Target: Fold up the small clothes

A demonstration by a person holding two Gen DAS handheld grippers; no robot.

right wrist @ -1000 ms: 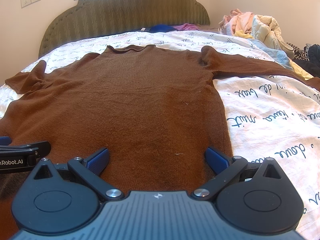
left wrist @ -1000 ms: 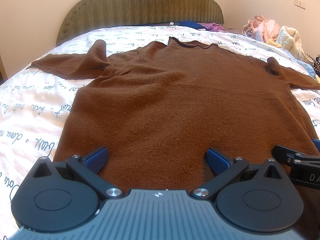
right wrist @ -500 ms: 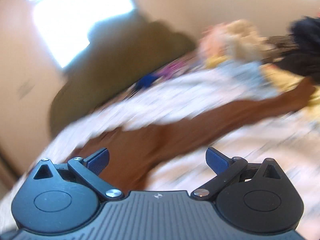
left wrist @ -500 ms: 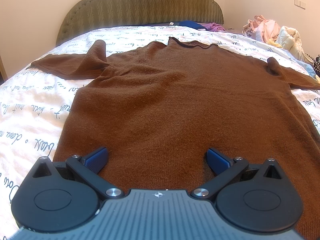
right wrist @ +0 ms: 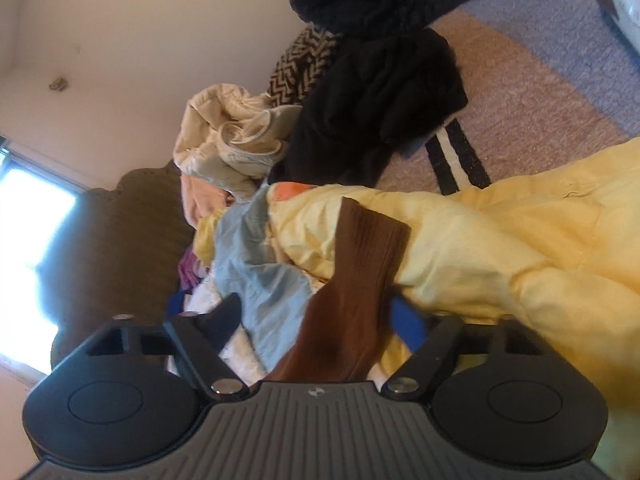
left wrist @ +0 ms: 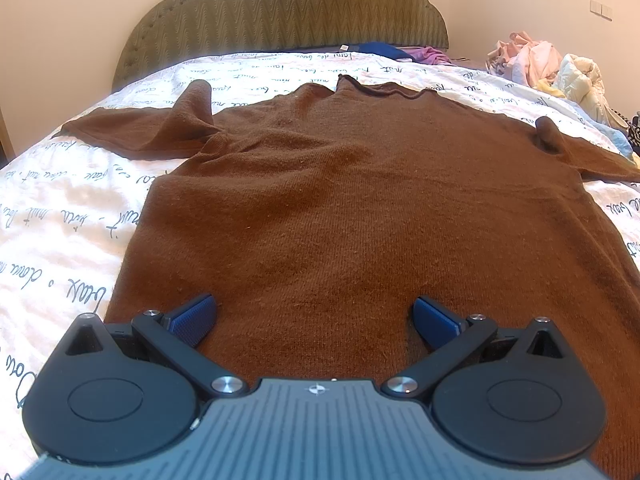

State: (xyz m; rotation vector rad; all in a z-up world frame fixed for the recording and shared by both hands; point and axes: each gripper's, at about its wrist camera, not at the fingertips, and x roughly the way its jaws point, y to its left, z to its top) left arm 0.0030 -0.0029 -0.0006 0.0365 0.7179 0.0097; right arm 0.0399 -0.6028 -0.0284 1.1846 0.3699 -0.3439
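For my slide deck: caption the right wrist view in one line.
Open right gripper straddles the brown sweater's sleeve cuff, lying on a yellow garment.

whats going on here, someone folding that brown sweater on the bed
Yes. A brown knit sweater lies flat, front down the white script-printed bedsheet. The left gripper hovers open over its hem, holding nothing. The right gripper has its jaws open around the sweater's ribbed brown sleeve cuff, which rests on a yellow garment. No fold made yet.
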